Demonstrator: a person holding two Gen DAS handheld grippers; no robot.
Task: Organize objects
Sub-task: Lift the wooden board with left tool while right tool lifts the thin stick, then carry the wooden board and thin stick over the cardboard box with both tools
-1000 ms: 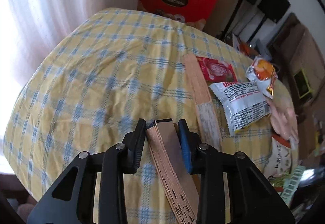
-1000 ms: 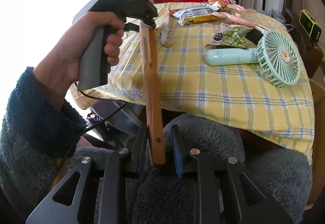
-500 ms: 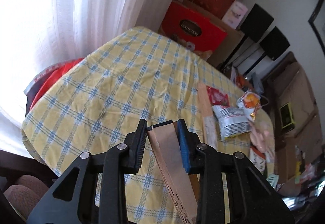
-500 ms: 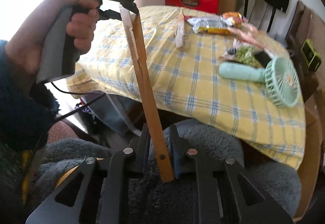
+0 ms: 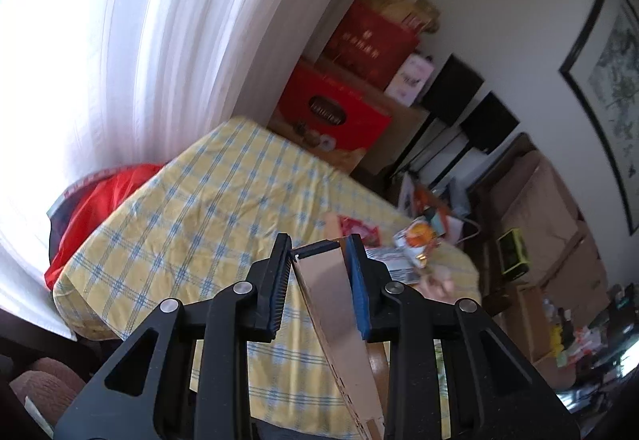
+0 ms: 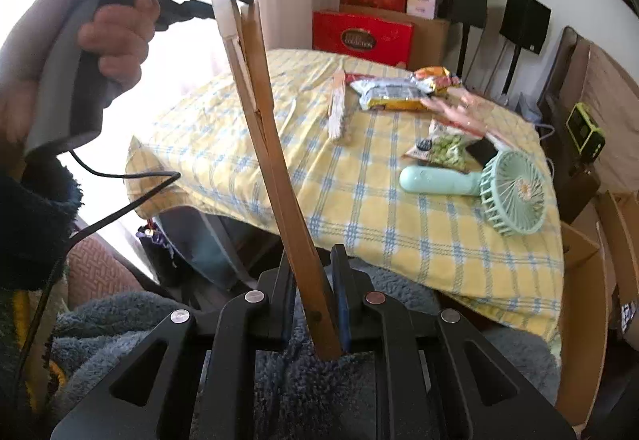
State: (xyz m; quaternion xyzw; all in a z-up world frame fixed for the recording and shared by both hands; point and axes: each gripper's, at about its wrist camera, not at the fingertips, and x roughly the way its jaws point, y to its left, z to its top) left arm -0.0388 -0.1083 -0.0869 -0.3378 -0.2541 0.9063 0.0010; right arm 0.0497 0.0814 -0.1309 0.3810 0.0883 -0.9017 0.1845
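Basically, both grippers pinch one folded wooden fan [image 6: 275,160] held in the air off the near edge of the yellow checked table [image 6: 359,192]. Right gripper [image 6: 313,304] clamps its pivot end, left gripper [image 5: 319,280] the top end; a mint handheld fan [image 6: 479,184] lies on the cloth.

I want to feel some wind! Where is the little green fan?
In the right wrist view, the green fan lies on the checked tablecloth, right side near the front edge, just in front of the green snack bag.
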